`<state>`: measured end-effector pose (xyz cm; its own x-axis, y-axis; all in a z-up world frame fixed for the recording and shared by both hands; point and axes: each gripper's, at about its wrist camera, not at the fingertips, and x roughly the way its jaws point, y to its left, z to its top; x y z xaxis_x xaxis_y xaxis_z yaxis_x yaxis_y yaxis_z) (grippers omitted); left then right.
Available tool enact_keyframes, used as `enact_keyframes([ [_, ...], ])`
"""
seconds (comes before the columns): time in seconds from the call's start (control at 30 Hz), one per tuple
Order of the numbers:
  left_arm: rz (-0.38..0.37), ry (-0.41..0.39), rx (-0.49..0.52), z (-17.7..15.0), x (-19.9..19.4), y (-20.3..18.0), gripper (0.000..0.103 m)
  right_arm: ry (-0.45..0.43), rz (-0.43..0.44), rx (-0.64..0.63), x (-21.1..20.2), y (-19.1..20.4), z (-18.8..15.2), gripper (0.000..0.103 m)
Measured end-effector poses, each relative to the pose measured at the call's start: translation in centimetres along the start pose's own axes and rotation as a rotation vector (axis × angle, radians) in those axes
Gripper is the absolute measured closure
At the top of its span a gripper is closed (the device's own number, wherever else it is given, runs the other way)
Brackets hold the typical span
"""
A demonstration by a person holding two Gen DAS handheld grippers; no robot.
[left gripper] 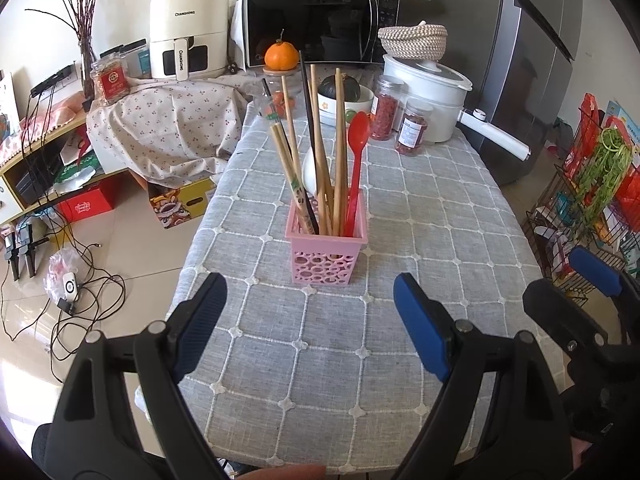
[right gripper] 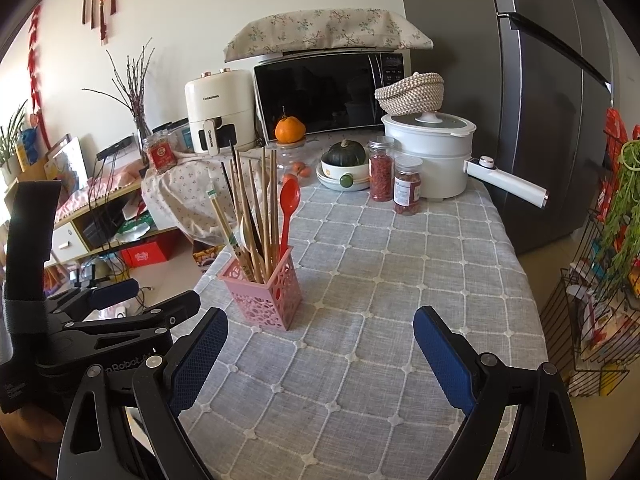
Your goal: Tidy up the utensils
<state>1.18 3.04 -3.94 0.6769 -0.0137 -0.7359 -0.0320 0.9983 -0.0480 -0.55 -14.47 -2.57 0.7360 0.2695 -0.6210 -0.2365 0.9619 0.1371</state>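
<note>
Both hand-held grippers, left (left gripper: 308,312) and right (right gripper: 320,344), gape wide, holding nothing.

Pale wall (right gripper: 192,20), beige tiled floor (left gripper: 132,248), grey fridge (right gripper: 552,100), daylight.

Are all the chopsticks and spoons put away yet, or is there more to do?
It looks finished. The chopsticks, red spoon and a white spoon all stand in the pink holder. The left gripper and right gripper are open and empty. No loose utensils show on the tablecloth.
</note>
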Motion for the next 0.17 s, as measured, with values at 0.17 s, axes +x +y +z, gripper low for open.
enact_keyframes([
  [0.17, 0.002, -0.001, 0.005, -0.03, 0.03, -0.1, 0.018, 0.002, -0.002, 0.001, 0.12, 0.0, -0.02, 0.008],
])
